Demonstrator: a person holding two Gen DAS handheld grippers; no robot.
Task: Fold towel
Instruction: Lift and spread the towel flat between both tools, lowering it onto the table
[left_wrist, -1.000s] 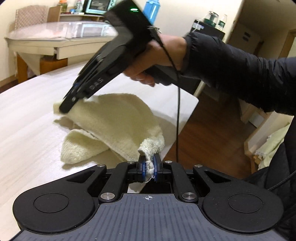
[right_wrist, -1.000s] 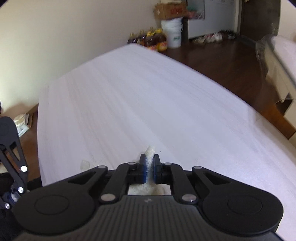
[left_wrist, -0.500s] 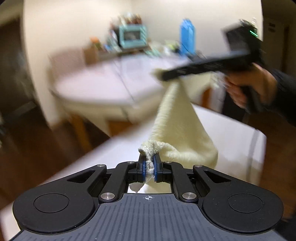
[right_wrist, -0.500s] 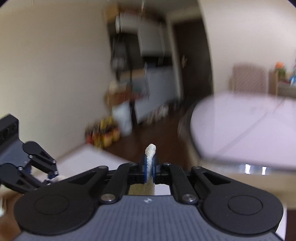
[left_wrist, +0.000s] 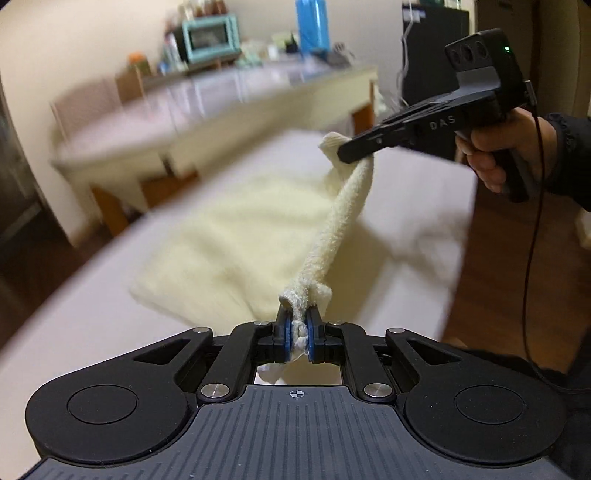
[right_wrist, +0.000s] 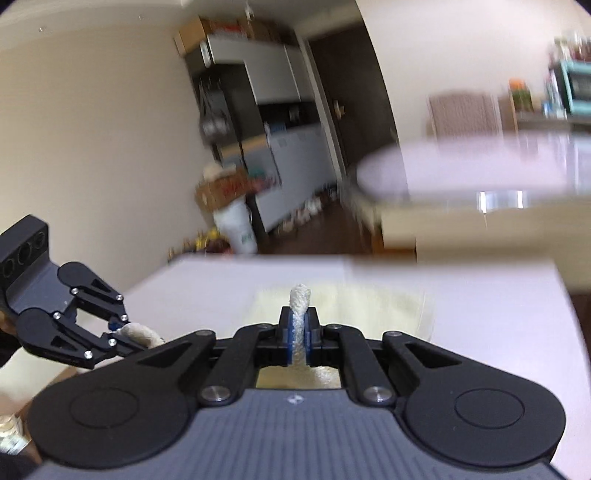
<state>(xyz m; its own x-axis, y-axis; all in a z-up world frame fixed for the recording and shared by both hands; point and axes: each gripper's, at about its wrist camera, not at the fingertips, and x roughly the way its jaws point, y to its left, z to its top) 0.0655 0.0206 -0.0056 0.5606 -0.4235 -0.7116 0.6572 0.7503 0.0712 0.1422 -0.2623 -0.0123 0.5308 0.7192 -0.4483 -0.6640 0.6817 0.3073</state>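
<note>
A cream towel (left_wrist: 236, 236) is spread out over the pale table (left_wrist: 74, 314). My left gripper (left_wrist: 298, 334) is shut on one corner of it. My right gripper (right_wrist: 300, 341) is shut on another corner, and shows in the left wrist view (left_wrist: 341, 151) up and to the right. The towel edge (left_wrist: 332, 229) is stretched taut between the two grippers, above the table. In the right wrist view the left gripper (right_wrist: 122, 332) is at the lower left, holding its corner, and the towel (right_wrist: 388, 302) lies beyond my fingers.
A second, round-ended table (left_wrist: 184, 122) stands behind, with a teal microwave (left_wrist: 210, 37) on a shelf. The pale table's right edge (left_wrist: 461, 236) drops to wooden floor. A white bucket (right_wrist: 238, 230) and boxes stand by the far wall.
Both grippers have lifted their corners off the table and moved apart. The towel, crumpled a second ago, is now pulled out flat, with its edge taut between them.
</note>
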